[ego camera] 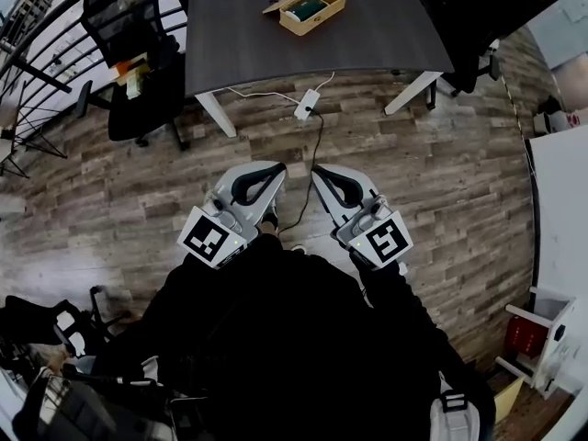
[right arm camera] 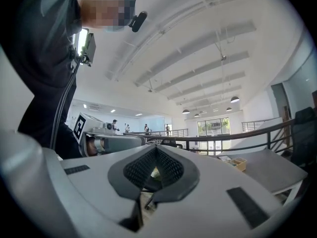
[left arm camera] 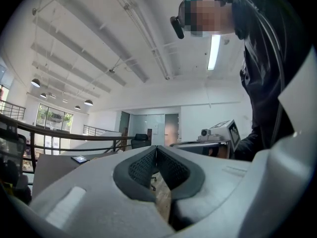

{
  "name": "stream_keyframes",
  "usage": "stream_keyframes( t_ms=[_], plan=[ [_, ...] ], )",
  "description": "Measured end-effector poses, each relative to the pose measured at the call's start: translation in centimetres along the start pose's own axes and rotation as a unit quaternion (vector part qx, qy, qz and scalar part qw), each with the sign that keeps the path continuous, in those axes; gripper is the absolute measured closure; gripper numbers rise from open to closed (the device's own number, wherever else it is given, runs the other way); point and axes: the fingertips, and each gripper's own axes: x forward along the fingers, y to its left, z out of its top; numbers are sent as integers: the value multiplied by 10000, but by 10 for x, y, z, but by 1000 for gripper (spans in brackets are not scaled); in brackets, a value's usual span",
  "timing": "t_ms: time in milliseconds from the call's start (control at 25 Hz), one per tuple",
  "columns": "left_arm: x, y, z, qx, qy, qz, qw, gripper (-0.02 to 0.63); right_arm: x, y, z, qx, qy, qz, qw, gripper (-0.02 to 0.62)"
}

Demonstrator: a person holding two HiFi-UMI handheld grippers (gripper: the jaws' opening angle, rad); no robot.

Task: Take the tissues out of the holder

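Observation:
A wooden tissue holder [ego camera: 313,7] stands on the dark table [ego camera: 239,35] far ahead, with a green tissue pack [ego camera: 306,8] inside it. In the right gripper view the holder [right arm camera: 237,163] shows small on the table [right arm camera: 270,172] at the right. Both grippers hang low in front of the person's body, over the wood floor and well short of the table. My left gripper [ego camera: 278,167] is shut, its tips meeting with nothing between them [left arm camera: 156,148]. My right gripper [ego camera: 315,170] is shut and empty too [right arm camera: 156,148].
A white power strip [ego camera: 306,105] with cables lies on the floor under the table's near edge. A black office chair [ego camera: 138,53] stands at the table's left by a railing [ego camera: 37,35], another chair [ego camera: 469,35] at the right. A white cabinet [ego camera: 560,200] lines the right side.

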Motion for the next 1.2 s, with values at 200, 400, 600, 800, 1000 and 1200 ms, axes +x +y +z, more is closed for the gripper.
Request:
stream_keyframes(
  t_ms=[200,400,600,800,1000,1200],
  plan=[
    [24,51,6,-60,21,-157,9999,597,46,-35,1,-32,126,-70,9999,592],
    [42,103,6,-96,-18,-253,9996,597,92,-68,1,-20,214,-180,9996,592],
    [53,147,5,-206,-50,-442,9988,597,133,-92,-4,-6,291,-288,9992,592],
    [71,181,1,-222,13,-563,9982,597,161,-118,-8,36,386,-414,9984,592],
    [97,208,-1,-259,-7,-490,9985,597,175,-152,-10,57,363,-438,9984,592],
    [138,234,-8,-292,1,-375,9989,597,184,-203,-15,59,330,-367,9988,592]
  ],
)
